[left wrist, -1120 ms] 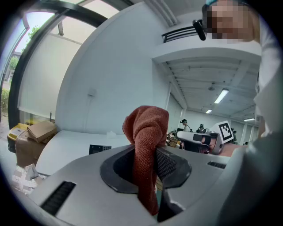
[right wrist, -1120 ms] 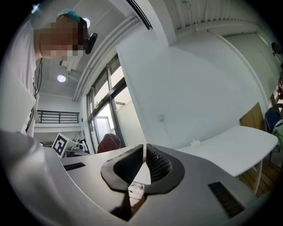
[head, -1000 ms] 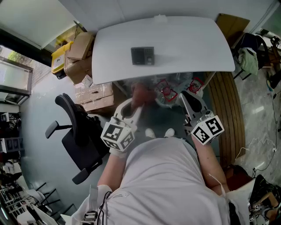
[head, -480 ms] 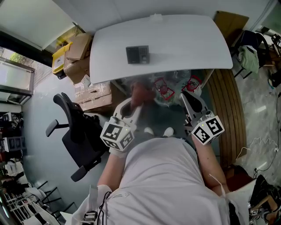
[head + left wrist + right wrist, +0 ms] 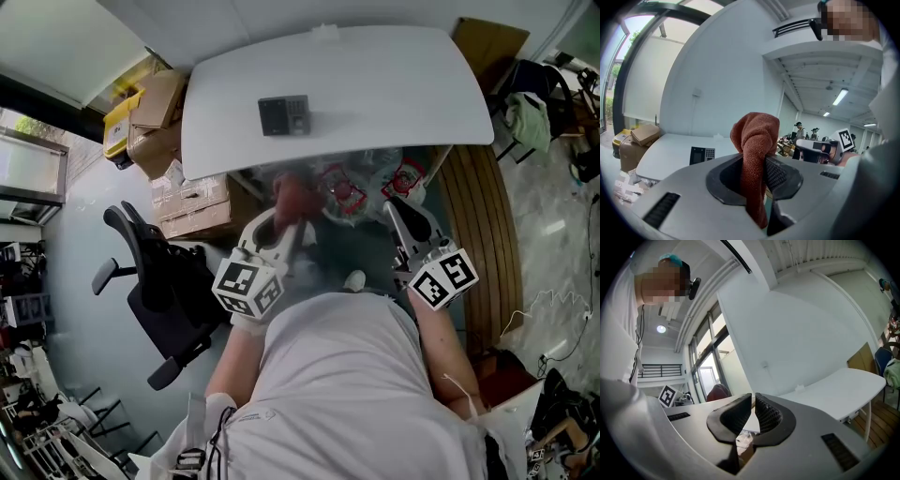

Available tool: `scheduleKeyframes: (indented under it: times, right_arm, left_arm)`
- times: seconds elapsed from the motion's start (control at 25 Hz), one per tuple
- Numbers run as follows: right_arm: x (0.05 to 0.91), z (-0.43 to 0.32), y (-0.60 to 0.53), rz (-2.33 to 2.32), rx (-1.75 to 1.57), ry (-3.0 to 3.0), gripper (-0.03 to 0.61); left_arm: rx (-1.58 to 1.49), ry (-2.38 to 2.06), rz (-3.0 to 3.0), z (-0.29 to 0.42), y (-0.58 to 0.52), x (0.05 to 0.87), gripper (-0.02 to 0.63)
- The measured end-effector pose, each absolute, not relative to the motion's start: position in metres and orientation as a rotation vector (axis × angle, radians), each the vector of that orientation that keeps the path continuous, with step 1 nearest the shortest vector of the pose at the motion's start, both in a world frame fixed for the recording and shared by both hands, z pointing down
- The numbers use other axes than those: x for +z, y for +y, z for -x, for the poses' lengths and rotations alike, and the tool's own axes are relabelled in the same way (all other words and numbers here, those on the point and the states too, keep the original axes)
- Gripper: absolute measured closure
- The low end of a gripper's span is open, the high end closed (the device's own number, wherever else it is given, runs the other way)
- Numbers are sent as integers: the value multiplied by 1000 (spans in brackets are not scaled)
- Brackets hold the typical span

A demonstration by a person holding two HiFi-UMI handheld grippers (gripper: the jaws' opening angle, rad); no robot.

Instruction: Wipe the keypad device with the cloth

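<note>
The dark keypad device (image 5: 283,114) lies on the left half of the white table (image 5: 394,84); it also shows small in the left gripper view (image 5: 702,154). My left gripper (image 5: 287,217) is held in front of the table's near edge, shut on a rust-red cloth (image 5: 755,161) that bunches above its tips (image 5: 292,197). My right gripper (image 5: 395,206) hovers to the right, short of the table, jaws shut with nothing between them (image 5: 753,416). Both grippers are well apart from the keypad.
Cardboard boxes (image 5: 164,122) are stacked left of the table. A black office chair (image 5: 159,281) stands at the left of the person. Plastic bags with red print (image 5: 370,183) lie under the table's front edge. A wooden bench (image 5: 483,244) runs along the right.
The view has drifted: table and keypad have slid left and slightly up in the picture. Both grippers keep their places and grips.
</note>
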State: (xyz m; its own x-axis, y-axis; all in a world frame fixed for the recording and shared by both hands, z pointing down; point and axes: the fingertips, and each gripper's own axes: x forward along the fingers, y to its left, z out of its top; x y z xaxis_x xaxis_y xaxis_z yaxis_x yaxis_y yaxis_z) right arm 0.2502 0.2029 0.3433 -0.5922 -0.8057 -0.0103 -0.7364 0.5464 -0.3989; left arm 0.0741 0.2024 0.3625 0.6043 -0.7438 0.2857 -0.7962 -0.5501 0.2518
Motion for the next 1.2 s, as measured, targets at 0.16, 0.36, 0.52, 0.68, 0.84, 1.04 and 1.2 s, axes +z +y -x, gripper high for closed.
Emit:
scheduleKeyframes:
  times: [0.16,0.36,0.52,0.68,0.84,1.04,1.2]
  right_arm:
    - [348,-246,183,1340,-552,2589,541]
    - [351,-235,140,1372,-571,2607,541]
    - [353,-216,94,1389,-595,2628,541]
    - [358,-188,47,1404,-616,2663,540]
    - [369,-164,4,1432,-616,2739,540]
    - [383,-135,-35,1386,-616,2873,540]
    - [401,-122,-64,1374,-591,2999,538]
  left_arm:
    - [198,-1232,-2466,-67,176,369,528]
    - [192,-1217,-2450,-55,127,377,528]
    - [185,-1204,-2446,-37,79,384,528]
    - [183,-1174,-2434,-14,33,395,528]
    - [198,-1166,-2425,8,-9,405,528]
    - [259,-1189,-2420,37,-44,421,528]
    - [279,-1196,-2382,56,-57,439,528]
